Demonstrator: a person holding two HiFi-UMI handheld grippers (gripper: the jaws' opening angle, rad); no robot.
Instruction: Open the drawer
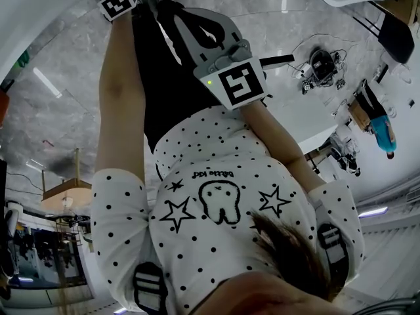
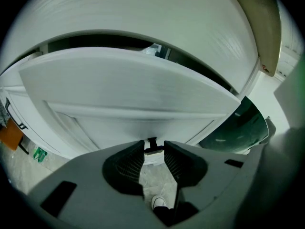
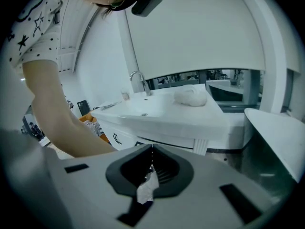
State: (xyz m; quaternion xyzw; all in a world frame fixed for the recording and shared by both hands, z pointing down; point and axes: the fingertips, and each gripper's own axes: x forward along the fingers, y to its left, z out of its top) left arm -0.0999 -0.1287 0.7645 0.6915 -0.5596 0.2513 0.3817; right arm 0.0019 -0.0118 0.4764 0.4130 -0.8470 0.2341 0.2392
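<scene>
**Handle half-hidden, left claw cut off**

Only the middle of the handle (image 2: 153, 150) on the drawer (image 2: 133, 89) shows; its ends lie behind the left claw (image 2: 153, 143) tips. The head view's top edge leaves just that claw's marker cube (image 1: 118, 0). The pale patch (image 3: 147, 187) beneath the right claw (image 3: 152, 146) is unidentifiable.

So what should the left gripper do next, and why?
Probably close on the handle. The left gripper has its jaws apart, and the drawer's small dark handle sits right between the tips, not yet pinched. It likely needs a firm grip before any pull.
</scene>
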